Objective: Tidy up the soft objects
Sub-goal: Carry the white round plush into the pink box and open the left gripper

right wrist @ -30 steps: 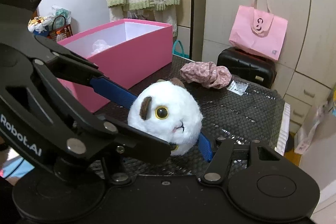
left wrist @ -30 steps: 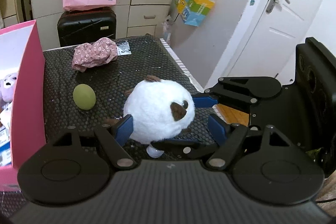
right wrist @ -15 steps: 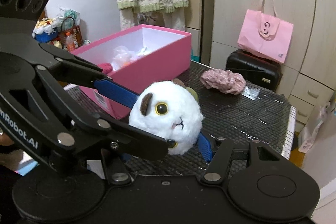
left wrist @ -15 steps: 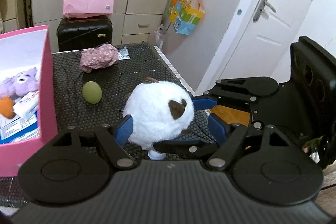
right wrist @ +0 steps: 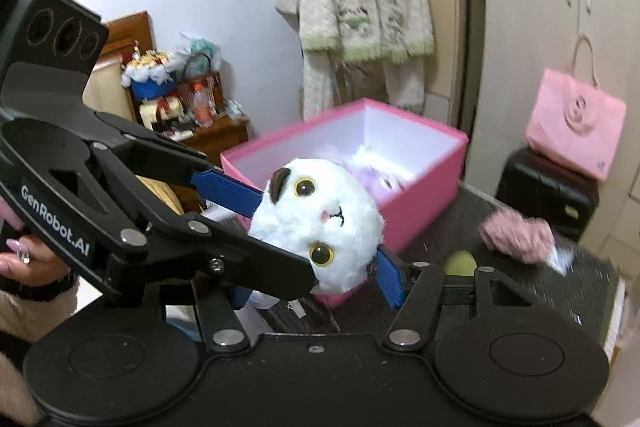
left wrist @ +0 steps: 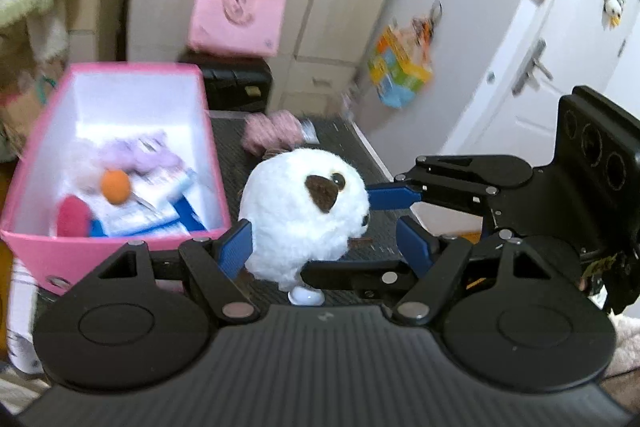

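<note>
Two hand-held grippers clamp one round, fluffy white plush beside glossy pink box.

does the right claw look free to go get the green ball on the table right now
Probably not. The right claw is closed on the white plush, together with the left claw, so it has no free grip. The green ball itself lies uncovered on the table.

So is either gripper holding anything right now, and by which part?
Both hold the white plush toy by its round body: right gripper, left gripper.
</note>
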`<state>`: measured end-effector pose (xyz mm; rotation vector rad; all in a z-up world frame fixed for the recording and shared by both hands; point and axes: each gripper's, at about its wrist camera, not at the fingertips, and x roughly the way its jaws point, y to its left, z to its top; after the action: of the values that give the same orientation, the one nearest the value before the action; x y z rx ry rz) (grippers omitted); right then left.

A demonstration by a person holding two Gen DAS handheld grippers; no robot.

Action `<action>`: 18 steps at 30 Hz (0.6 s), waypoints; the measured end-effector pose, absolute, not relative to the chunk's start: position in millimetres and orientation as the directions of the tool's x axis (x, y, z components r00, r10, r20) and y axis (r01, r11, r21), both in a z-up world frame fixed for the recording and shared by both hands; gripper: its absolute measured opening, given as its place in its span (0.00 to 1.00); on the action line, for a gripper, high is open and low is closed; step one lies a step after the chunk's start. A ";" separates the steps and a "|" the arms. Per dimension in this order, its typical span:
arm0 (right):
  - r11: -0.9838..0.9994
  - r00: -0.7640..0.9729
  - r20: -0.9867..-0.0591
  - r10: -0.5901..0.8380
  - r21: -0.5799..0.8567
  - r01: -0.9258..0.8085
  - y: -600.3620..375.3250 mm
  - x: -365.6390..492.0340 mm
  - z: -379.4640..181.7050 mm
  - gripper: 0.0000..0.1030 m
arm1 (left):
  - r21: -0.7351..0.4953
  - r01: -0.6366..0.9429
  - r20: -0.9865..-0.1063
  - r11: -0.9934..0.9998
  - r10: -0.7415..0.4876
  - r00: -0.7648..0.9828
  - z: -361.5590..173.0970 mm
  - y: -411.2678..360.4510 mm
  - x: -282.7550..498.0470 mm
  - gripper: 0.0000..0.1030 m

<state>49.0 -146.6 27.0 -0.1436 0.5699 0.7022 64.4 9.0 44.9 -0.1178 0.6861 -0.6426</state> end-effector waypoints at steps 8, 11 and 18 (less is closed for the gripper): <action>0.736 0.632 -0.461 0.623 0.072 -0.673 -112.3 90.1 49.7 0.64 | -0.317 0.441 -0.455 0.840 -0.543 0.706 62.2 50.5 88.8 0.74; 0.731 0.619 -0.458 0.638 0.108 -0.673 -102.2 116.7 47.9 0.64 | -0.345 0.402 -0.449 0.849 -0.525 0.723 60.2 62.7 109.8 0.74; 0.727 0.602 -0.488 0.631 0.101 -0.680 -76.1 165.5 32.2 0.64 | -0.379 0.328 -0.491 0.865 -0.489 0.721 42.8 82.9 161.2 0.74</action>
<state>165.5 -76.1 32.2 -0.0986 0.5262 0.7605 161.2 82.9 42.8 -0.2754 0.6170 -0.4575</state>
